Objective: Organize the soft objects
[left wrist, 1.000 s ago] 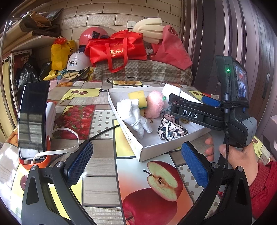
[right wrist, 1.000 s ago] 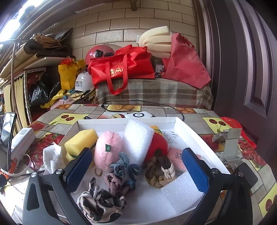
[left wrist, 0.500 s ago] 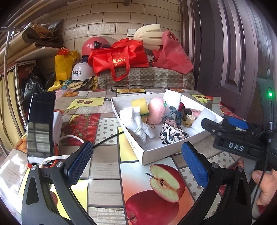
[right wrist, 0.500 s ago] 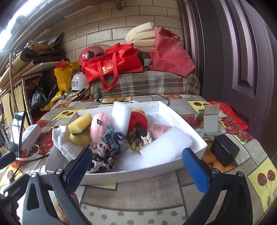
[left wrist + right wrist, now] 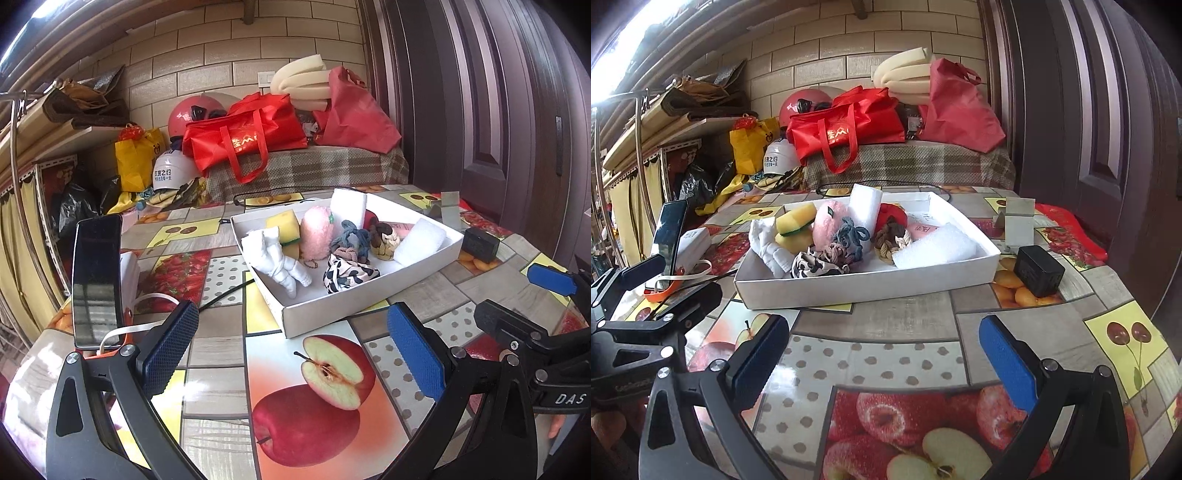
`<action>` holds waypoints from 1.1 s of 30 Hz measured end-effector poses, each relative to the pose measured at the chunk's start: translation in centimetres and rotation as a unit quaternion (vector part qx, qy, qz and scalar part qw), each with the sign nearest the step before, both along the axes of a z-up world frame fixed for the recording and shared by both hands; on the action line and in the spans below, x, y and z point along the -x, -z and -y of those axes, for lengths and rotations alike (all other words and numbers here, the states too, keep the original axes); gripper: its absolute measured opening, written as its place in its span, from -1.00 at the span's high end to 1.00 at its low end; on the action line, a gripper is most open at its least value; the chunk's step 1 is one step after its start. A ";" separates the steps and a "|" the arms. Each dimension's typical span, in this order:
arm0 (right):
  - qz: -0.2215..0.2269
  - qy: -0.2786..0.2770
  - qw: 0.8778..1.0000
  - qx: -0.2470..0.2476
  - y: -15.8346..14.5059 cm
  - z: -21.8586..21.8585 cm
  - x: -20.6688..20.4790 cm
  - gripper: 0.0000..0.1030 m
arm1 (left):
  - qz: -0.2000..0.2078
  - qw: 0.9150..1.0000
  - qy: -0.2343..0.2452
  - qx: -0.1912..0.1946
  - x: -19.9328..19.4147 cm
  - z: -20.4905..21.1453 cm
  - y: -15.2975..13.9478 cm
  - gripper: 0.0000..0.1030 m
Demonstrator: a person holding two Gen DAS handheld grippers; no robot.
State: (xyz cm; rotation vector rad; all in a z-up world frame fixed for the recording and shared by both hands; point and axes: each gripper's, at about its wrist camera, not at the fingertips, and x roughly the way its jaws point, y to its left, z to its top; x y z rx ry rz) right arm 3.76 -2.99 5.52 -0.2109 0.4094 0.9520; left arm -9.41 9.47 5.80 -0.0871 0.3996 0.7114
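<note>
**A:** Where are the soft things?

**B:** They are all gathered in a shallow white box on the table, which is covered in a fruit-print cloth. Seen from the right tongs, the box is at twelve o'clock, just ahead. Seen from the left tongs, it is nearer one o'clock.

**A:** What is in it?

**B:** A white cloth lies at the box's nine o'clock side. Beside it are a yellow sponge and a pink puff. Knotted hair ties sit in the middle. A foam block lies at three o'clock, and another stands upright at the back. Packed close together, they prop each other up.

**A:** And the tongs?

**B:** The left tongs and the right tongs are both spread wide apart, holding nothing. They hover over the bare cloth, short of the box. The sorting looks done, or paused.

**A:** Anything else nearby?

**B:** A phone stands propped up at nine o'clock. A black charger sits just beside the box's right corner.
</note>
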 end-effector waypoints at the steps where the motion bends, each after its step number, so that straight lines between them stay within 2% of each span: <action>1: 0.006 0.001 1.000 -0.005 -0.1 0.4 0.5 -1.00 | 0.000 1.000 0.002 0.000 0.1 0.2 0.0 -1.00; 6: 0.005 0.025 0.999 -0.037 -0.9 2.9 1.6 -1.00 | 0.002 1.000 0.014 0.000 0.7 1.6 -0.1 -1.00; 9: 0.026 0.044 0.994 -0.098 -1.8 5.5 2.6 -1.00 | -0.001 1.000 0.013 0.009 0.9 2.6 -0.4 -1.00; 12: 0.050 0.064 0.986 -0.147 -2.6 7.8 4.0 -1.00 | -0.002 1.000 -0.011 0.022 1.3 3.9 -0.7 -1.00; 16: 0.042 0.070 0.986 -0.145 -3.2 8.7 4.4 -1.00 | -0.008 0.999 -0.040 0.034 1.9 5.2 -1.8 -1.00; 20: 0.041 0.074 0.985 -0.149 -3.8 9.6 4.3 -1.00 | -0.003 0.999 -0.039 0.010 2.5 6.5 -3.8 -1.00; 25: 0.009 0.077 0.985 -0.151 -4.4 10.4 3.1 -1.00 | 0.005 0.997 -0.078 -0.018 3.5 7.4 -5.4 -1.00; 30: -0.015 0.073 0.982 -0.171 -4.6 11.3 2.6 -1.00 | -0.006 0.998 -0.055 0.030 3.2 6.4 -5.4 -1.00; 33: -0.017 0.064 0.982 -0.180 -4.6 11.5 2.6 -1.00 | -0.019 0.998 -0.056 0.035 2.7 6.4 -4.8 -1.00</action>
